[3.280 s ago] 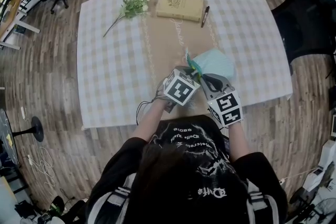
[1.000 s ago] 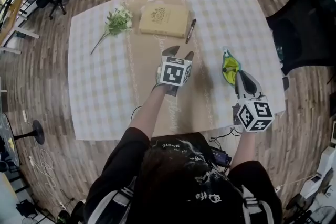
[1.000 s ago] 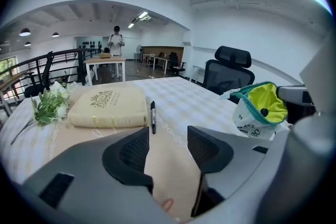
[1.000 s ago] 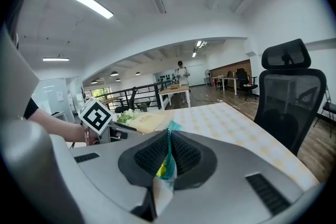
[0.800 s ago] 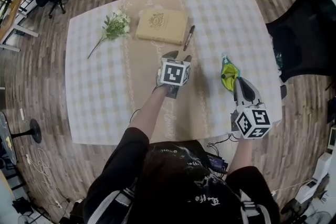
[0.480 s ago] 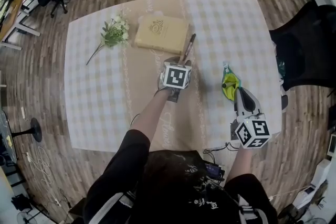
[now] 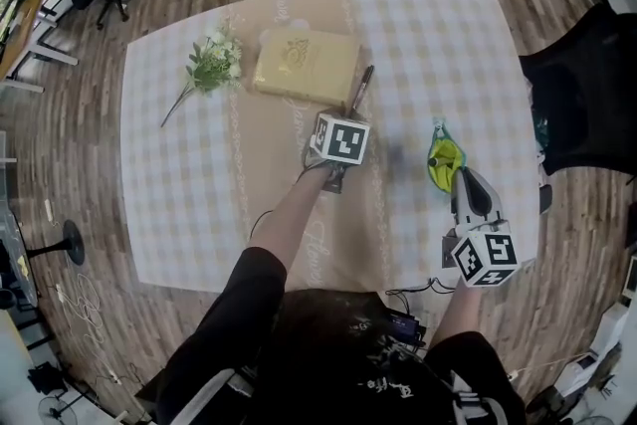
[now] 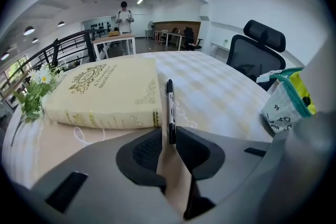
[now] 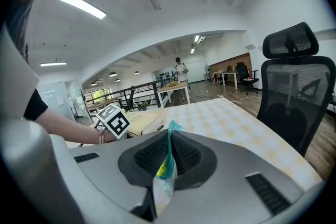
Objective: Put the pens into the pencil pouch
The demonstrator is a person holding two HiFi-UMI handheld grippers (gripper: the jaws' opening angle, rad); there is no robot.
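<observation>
A black pen (image 7: 363, 85) lies on the table beside the book, and its near end (image 8: 169, 107) reaches in between the jaws of my left gripper (image 8: 168, 147). Those jaws are closing around the pen; a thin gap still shows beside it. In the head view the left gripper (image 7: 346, 114) sits at the pen's near end, mostly under its marker cube. My right gripper (image 9: 168, 157) is shut on the edge of the pale pouch with teal trim and yellow lining (image 9: 165, 170), held above the table's right side (image 7: 445, 157). The pouch also shows at the right of the left gripper view (image 8: 286, 99).
A cream hardcover book (image 7: 304, 65) lies just left of the pen. A flower sprig (image 7: 212, 65) rests further left. The checked tablecloth (image 7: 199, 194) covers the table. A black office chair (image 7: 587, 85) stands off the right edge.
My left gripper has moved away from me and down onto the pen's near end, its jaws narrowing. My right gripper has drifted right and nearer with the pouch.
</observation>
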